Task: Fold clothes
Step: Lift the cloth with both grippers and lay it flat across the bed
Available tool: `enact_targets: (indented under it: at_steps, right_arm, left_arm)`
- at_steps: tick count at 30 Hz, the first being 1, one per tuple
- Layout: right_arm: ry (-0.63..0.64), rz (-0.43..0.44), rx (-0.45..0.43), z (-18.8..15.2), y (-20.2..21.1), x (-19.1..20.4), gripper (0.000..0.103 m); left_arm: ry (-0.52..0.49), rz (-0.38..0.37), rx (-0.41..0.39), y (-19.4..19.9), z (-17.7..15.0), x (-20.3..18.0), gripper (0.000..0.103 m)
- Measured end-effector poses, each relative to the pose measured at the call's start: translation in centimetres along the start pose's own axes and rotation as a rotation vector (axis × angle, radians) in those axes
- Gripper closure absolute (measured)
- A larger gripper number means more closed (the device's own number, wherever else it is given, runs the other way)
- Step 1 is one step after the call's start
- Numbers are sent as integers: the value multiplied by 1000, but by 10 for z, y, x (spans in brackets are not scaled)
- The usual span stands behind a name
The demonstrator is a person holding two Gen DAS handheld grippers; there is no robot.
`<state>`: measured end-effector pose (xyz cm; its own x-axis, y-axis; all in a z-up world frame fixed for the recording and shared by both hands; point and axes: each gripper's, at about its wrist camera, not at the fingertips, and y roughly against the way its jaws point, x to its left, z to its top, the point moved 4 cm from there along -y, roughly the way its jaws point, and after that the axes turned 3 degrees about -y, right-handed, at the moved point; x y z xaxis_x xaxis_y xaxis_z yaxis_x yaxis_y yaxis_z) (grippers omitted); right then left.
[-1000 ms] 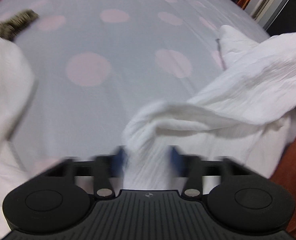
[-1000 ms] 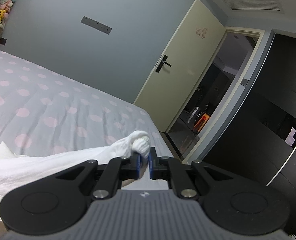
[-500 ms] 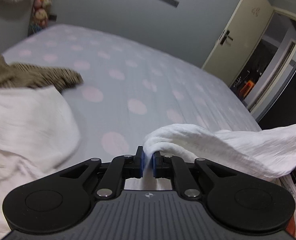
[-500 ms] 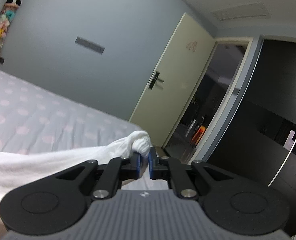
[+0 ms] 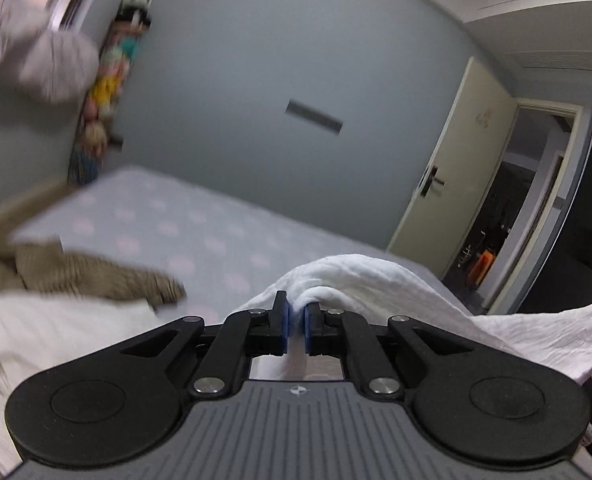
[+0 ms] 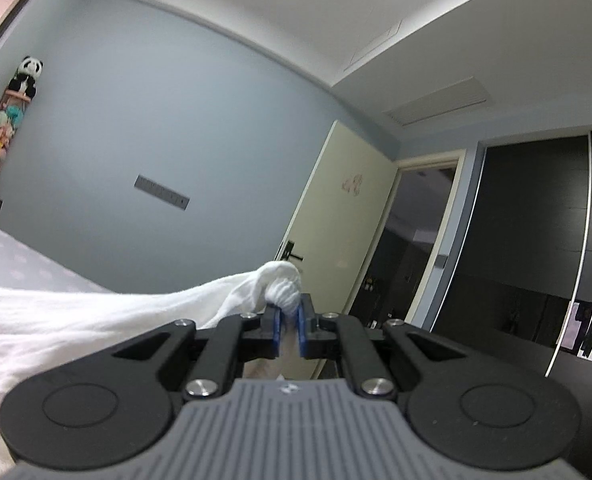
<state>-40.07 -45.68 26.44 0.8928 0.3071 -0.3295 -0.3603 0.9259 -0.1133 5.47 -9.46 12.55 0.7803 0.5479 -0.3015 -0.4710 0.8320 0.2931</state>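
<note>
A white crinkled garment (image 5: 407, 292) is stretched in the air between both grippers. My left gripper (image 5: 295, 314) is shut on a bunched corner of it, and the cloth runs off to the right. My right gripper (image 6: 288, 312) is shut on another bunched corner of the white garment (image 6: 96, 312), which trails away to the left. Both grippers are lifted above the bed (image 5: 216, 236) with its grey, pink-dotted cover. A second white cloth (image 5: 48, 336) lies lower left in the left wrist view.
A brown knitted garment (image 5: 88, 276) lies on the bed at the left. Plush toys (image 6: 0, 136) hang on the blue-grey wall. A cream door (image 6: 335, 216) stands open to a dark hallway, with dark wardrobe panels (image 6: 535, 220) on the right.
My left gripper closed on the white garment, then rose and tilted up from the bed surface toward the wall. My right gripper rose too, lifting its corner so the bed sank in view.
</note>
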Motion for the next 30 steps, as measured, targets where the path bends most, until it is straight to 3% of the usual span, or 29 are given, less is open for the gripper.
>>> enact_targets:
  at_steps: [6,9,12,16,21,24,30]
  right_arm:
    - [-20,-67,-80,16,44,-4,93]
    - [-8,-68,-77,16,46,6,93]
    - [21,-20,-22,-1,24,27,93]
    - [71,68,122,-45,-32,71,93]
    - [128,165,345,-131,-112,137,93]
    - [147,186,476,-185,-165,169,93]
    - [89,160,685,-254,-251,198,93]
  left_arm:
    - [-19,32,-98,40,14,3,98]
    - [-18,68,-54,44,9,13,98]
    - [-32,131,56,20,-1,30,98]
    - [-91,232,255,-50,-28,54,98]
    - [-119,283,456,-139,-64,91,98]
    - [-120,305,523,-181,-80,102,98]
    - [-213,339,561,-254,-102,95,98]
